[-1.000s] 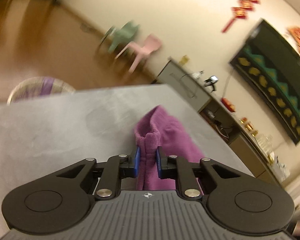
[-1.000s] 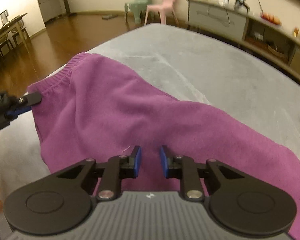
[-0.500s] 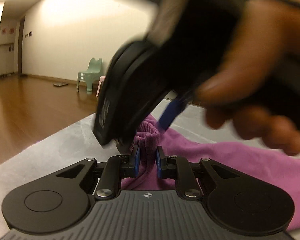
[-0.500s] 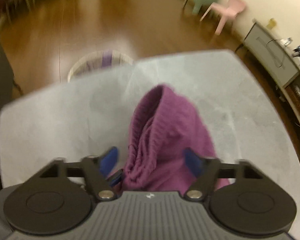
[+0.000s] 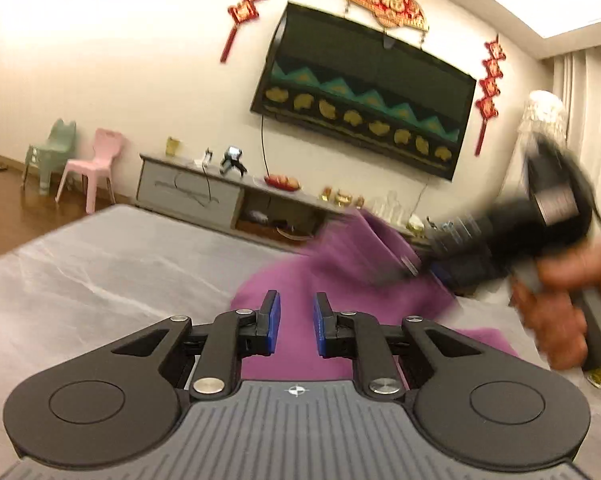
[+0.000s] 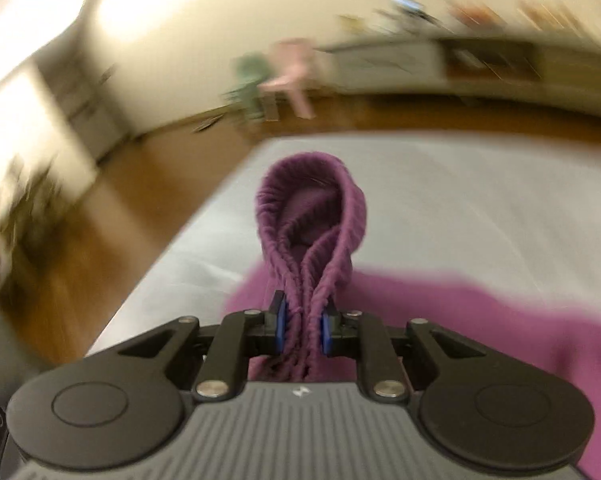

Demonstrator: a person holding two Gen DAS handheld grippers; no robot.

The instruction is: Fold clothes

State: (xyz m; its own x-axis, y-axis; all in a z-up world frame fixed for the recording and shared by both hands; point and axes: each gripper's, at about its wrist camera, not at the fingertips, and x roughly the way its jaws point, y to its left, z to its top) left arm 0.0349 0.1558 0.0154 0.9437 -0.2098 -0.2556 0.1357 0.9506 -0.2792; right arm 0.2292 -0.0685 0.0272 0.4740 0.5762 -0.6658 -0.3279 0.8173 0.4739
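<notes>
Garment (image 5: 340, 268), purple, lies on my grey table (image 5: 100, 268). My left gripper (image 5: 294, 330) hovers over it, jaws narrow with nothing pinched. My right gripper (image 6: 302, 330), blurred, is closing on the ribbed hem (image 6: 312, 216), pads pressing it.

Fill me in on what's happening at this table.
A person is folding a purple garment on a grey table, with a handheld gripper in each hand. The right gripper is closing on the garment's ribbed hem, which bunches up in a loop between its pads. The left gripper has nothing between its pads; the cloth lies below it.
</notes>
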